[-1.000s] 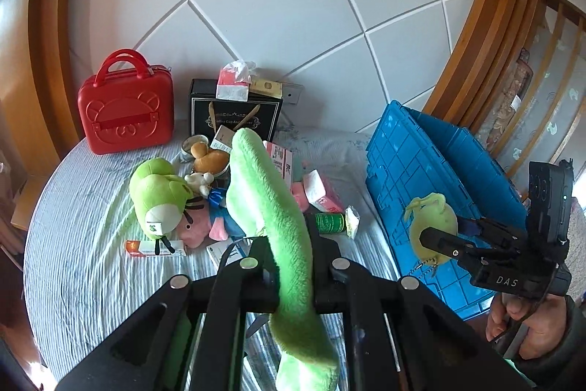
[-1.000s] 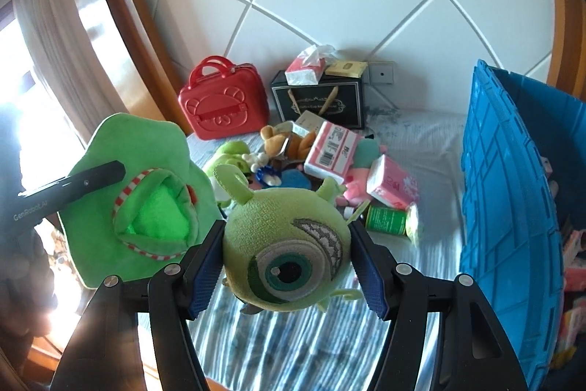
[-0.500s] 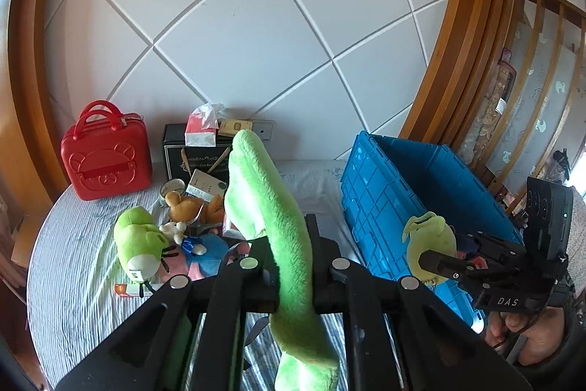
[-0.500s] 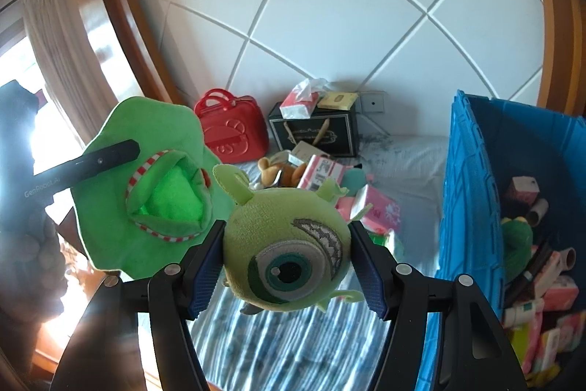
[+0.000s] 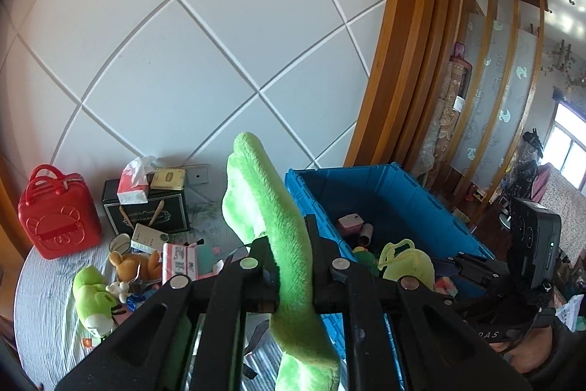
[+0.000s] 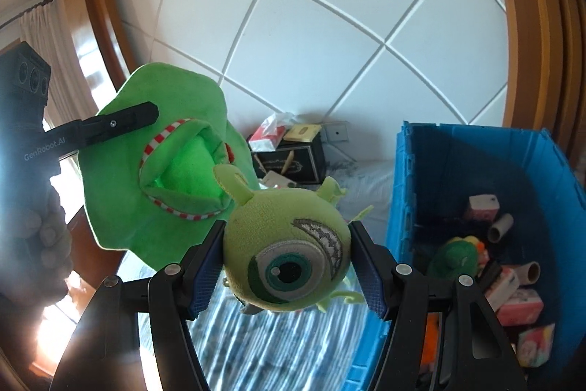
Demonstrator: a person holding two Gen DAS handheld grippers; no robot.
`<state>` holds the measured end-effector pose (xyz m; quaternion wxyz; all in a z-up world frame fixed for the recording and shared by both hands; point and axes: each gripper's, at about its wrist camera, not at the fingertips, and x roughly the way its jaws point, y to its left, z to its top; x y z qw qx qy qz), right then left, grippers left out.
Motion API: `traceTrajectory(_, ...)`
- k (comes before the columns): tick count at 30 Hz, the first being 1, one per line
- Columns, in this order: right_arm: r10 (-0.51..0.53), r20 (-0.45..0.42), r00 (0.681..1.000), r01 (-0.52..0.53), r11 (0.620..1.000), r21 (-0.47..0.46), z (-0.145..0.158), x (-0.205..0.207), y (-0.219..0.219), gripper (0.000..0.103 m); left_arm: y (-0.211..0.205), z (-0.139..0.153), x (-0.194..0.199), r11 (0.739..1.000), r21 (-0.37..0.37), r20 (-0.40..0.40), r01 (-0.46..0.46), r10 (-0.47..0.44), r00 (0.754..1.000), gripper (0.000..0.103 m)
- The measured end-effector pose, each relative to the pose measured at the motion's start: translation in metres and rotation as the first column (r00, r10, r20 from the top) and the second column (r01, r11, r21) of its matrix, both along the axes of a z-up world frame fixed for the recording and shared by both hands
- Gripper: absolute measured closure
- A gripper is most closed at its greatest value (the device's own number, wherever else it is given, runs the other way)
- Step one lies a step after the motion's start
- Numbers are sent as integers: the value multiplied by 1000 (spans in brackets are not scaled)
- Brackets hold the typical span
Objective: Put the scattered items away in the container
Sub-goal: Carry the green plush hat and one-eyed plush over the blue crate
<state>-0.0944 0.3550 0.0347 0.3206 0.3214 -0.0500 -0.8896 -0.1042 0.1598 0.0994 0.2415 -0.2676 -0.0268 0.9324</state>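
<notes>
My left gripper (image 5: 289, 244) is shut on a flat bright green plush hat (image 5: 282, 237), held in the air above the table beside the blue crate (image 5: 388, 185). The hat, with a red and white striped band, also shows in the right wrist view (image 6: 154, 171). My right gripper (image 6: 287, 259) is shut on a one-eyed green monster plush (image 6: 289, 244), held above the striped tablecloth just left of the crate (image 6: 476, 163). The monster plush also shows in the left wrist view (image 5: 404, 262) at the crate's near rim. The crate holds several small boxes and tubes.
On the table behind lie a red case (image 5: 58, 218), a black box (image 5: 146, 211) with a tissue pack on top, a green frog plush (image 5: 95, 299), a brown bear plush (image 5: 135, 262) and a pink carton (image 5: 181, 261). A wooden frame stands right of the crate.
Both grippers have risen and swung right towards the crate with their toys still held. The crate's inside now shows in both views, and the table items look lower and farther.
</notes>
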Motion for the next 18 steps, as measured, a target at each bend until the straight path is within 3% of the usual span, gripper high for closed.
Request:
traceTrajectory(9,-113,2,994,113,994,-12,-3,-16,79,38,98,28,-20,989,-6,-36,147,-147,988,94)
traceTrajectory(18,-228,8,974,228,974,5,-13,-23,145,38,192,31,-47,963,-33,-13,267,-268,963,94)
